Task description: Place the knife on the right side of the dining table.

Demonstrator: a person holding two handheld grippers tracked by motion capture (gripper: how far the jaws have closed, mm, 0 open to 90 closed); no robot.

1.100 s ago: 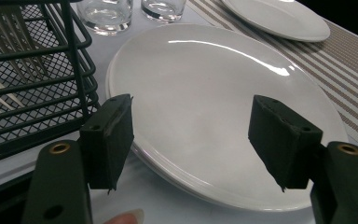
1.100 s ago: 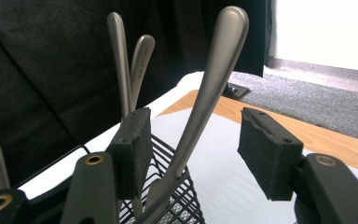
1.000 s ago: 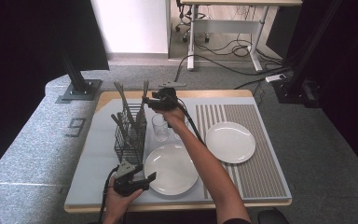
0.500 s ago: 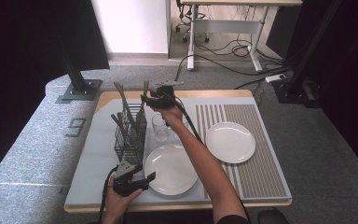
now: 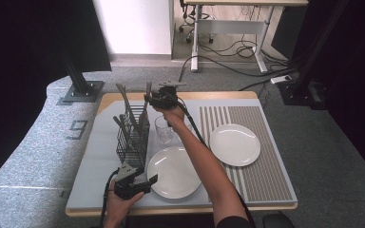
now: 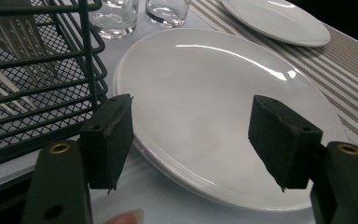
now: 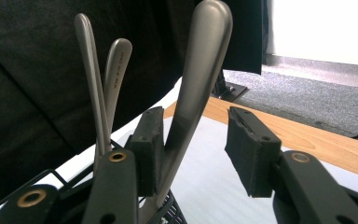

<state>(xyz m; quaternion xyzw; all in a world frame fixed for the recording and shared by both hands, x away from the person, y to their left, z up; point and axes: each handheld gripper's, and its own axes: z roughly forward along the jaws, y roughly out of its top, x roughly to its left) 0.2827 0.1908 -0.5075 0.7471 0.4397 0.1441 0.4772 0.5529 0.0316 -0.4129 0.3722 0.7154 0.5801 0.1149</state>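
Note:
A black wire cutlery rack stands on the table's left half, holding several grey utensils with handles up. My right gripper is at the handle tops, open. In the right gripper view one broad grey handle stands between the jaws of the right gripper, resting against the left jaw with a gap to the right one. Two thinner handles rise to its left. My left gripper hangs open at the table's front, over the near white plate, whose rim lies between the left gripper's jaws.
Two clear glasses stand just right of the rack, behind the near plate. A second white plate lies on the striped mat at the right. The rack's wire wall is close beside my left jaw.
My right gripper has shifted slightly left onto the cutlery handles. The left gripper has barely moved.

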